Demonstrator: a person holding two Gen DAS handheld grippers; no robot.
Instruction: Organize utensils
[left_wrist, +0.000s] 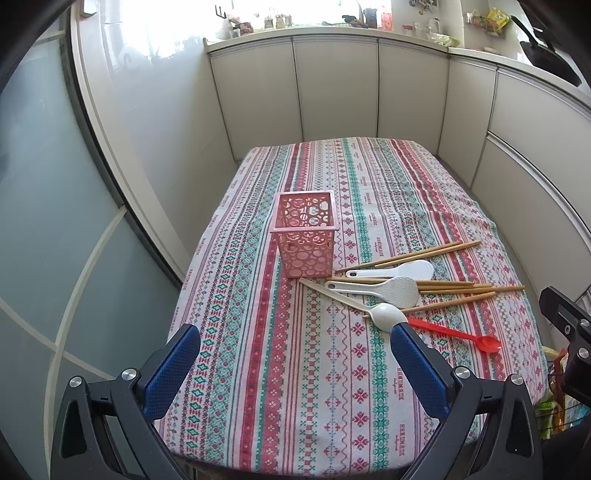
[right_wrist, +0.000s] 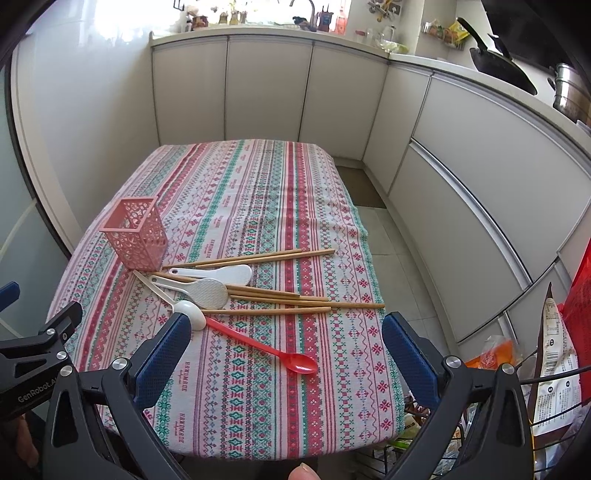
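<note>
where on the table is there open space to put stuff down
The far half of the patterned tablecloth, beyond the pink perforated plastic basket, is bare. So is the near strip by the left tool, left of the red plastic spoon. It is crowded right of the basket: wooden chopsticks and white rice paddles overlap.

The left gripper (left_wrist: 295, 345) sits at the bottom of its own view, its two blue-padded fingers (left_wrist: 171, 371) spread wide apart with nothing between them. The right gripper (right_wrist: 286, 338) is posed likewise in its view, fingers (right_wrist: 410, 363) wide apart and empty. Part of the left gripper shows at the right view's lower left edge. A fingertip (right_wrist: 302, 472) shows at the bottom edge.
</note>
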